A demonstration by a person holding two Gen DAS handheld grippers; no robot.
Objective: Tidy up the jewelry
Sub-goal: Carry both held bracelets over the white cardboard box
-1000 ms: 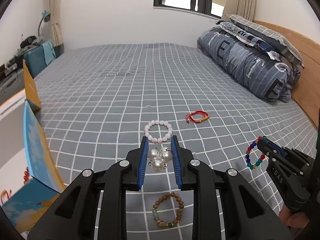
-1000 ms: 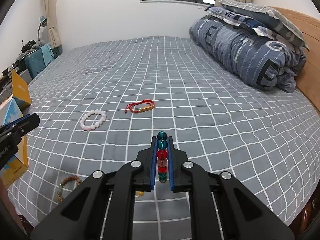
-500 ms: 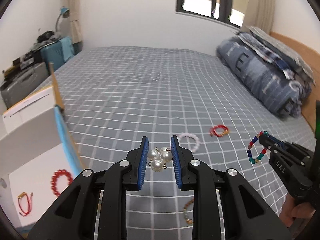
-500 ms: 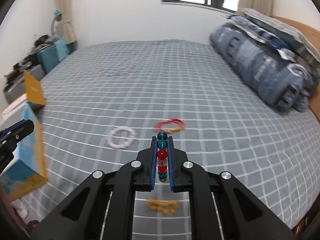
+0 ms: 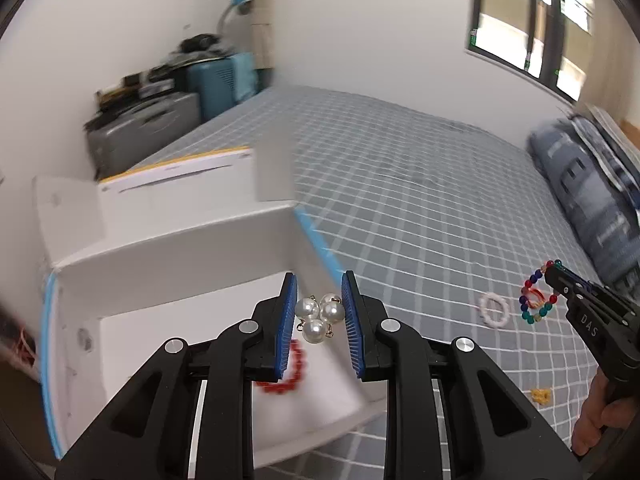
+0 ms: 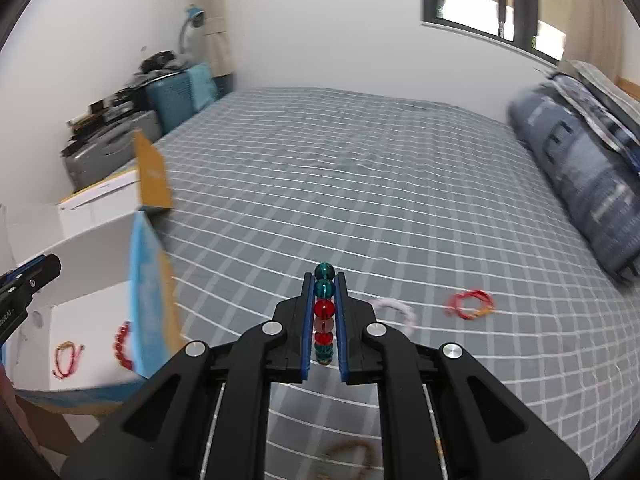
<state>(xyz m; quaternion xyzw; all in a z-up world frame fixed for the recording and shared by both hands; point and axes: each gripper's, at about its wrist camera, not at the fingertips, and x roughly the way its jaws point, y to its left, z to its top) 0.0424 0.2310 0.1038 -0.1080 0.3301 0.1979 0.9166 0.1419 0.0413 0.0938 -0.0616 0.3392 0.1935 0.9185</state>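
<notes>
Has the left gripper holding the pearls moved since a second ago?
Yes. The left gripper, shut on the pearl cluster, swung left from over the bed to above the white box.

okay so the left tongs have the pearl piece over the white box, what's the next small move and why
Probably open the left tongs to drop the pearl cluster: it hangs over the white box, above the red bead bracelet already inside.

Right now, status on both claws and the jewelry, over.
Left claw shut on pearl cluster, over open white box. Right claw shut on multicolor bead bracelet, above bed. Nothing in the way.
</notes>
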